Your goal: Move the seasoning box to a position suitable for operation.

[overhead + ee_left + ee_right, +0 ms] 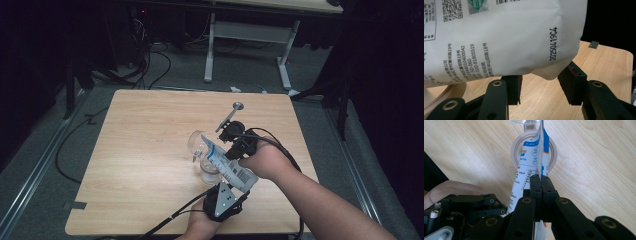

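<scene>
A white and blue printed pouch (227, 167) hangs tilted over a clear glass jar (207, 172) whose hinged lid (196, 142) stands open. My right gripper (235, 150) is shut on the pouch's side edge (537, 162), directly above the jar's round mouth (515, 147). My left gripper (231, 192) sits at the pouch's lower end near the table's front edge. In the left gripper view its jaws (541, 82) stand apart, with the pouch's bottom corner (524, 45) just above them and not pinched.
A thin metal spoon-like tool (231, 114) lies on the wooden table (145, 130) behind the right gripper. The table's left half is bare wood. Cables trail off the front edge. Another desk's legs (210, 50) stand on the floor beyond.
</scene>
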Demonstrator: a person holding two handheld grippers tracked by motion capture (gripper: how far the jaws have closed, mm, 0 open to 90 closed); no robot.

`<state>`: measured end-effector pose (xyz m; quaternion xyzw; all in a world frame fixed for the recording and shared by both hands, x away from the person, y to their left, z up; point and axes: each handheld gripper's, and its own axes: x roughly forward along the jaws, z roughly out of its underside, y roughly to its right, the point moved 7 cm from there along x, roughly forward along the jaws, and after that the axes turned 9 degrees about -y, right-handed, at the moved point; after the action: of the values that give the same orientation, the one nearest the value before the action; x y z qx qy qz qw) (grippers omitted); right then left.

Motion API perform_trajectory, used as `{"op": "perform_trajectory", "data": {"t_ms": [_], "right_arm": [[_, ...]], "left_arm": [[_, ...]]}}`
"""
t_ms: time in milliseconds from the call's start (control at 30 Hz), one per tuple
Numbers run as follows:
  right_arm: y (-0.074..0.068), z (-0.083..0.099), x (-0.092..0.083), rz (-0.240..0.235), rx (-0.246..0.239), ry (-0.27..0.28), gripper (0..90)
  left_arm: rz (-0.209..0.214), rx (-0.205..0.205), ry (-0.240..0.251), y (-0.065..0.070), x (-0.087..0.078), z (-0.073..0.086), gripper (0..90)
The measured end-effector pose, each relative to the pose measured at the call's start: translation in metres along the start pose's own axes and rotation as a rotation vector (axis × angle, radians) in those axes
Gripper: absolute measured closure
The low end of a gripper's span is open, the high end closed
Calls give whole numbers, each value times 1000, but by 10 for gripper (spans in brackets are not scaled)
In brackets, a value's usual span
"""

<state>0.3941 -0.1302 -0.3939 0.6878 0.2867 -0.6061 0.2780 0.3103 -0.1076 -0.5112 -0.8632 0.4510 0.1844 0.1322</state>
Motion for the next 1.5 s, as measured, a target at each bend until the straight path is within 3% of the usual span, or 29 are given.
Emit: {"op": "perform_trajectory", "data": {"t_ms": [1500], "right_arm": [[1, -4, -3, 7, -8, 2, 900]], "left_arm": [[2, -7, 13, -2, 1, -6, 560]]}}
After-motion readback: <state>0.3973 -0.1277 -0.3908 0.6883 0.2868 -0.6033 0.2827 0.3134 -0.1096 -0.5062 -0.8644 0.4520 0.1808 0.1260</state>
